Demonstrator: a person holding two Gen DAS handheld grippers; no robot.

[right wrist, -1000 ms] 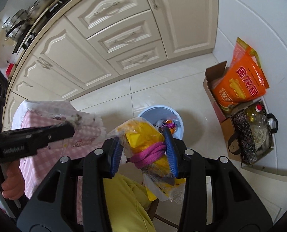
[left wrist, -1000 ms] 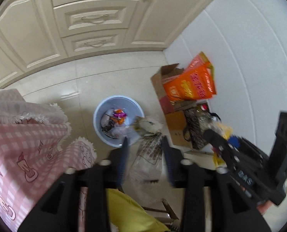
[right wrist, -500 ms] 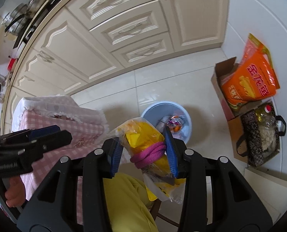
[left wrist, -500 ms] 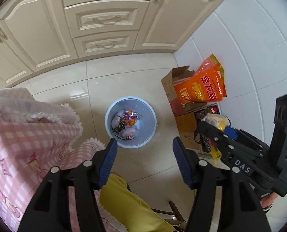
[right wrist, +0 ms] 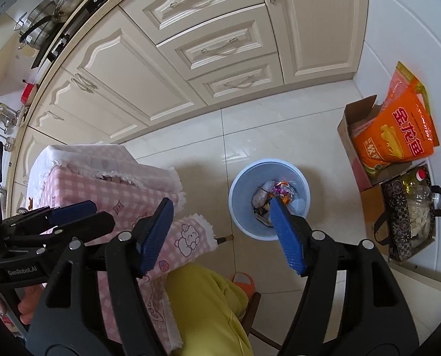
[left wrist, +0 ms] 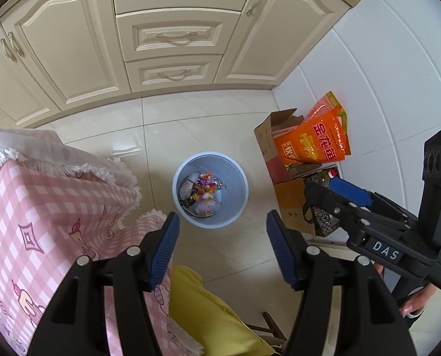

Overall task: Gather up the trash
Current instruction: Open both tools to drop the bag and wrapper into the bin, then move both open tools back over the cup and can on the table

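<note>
Both grippers point steeply down at the floor. The left gripper (left wrist: 222, 241) stands wide with nothing between its pads. The right gripper (right wrist: 220, 231) has just been opening and its jaws are wide apart, bare. The blue bin (right wrist: 241, 178) sits on the tiles just beyond both sets of fingertips, trash (right wrist: 275, 192) lying inside it. A pink checked tablecloth (left wrist: 42, 207) lies to the left, a cardboard box (right wrist: 351, 130) with an orange bag (right wrist: 404, 136) to the right.

A home kitchen: cream panelled cabinets (right wrist: 190, 68) at twelve o'clock, pots (right wrist: 47, 20) on the stove at ten, tiled floor (left wrist: 208, 130), pink checked tablecloth (left wrist: 42, 207) at nine.
</note>
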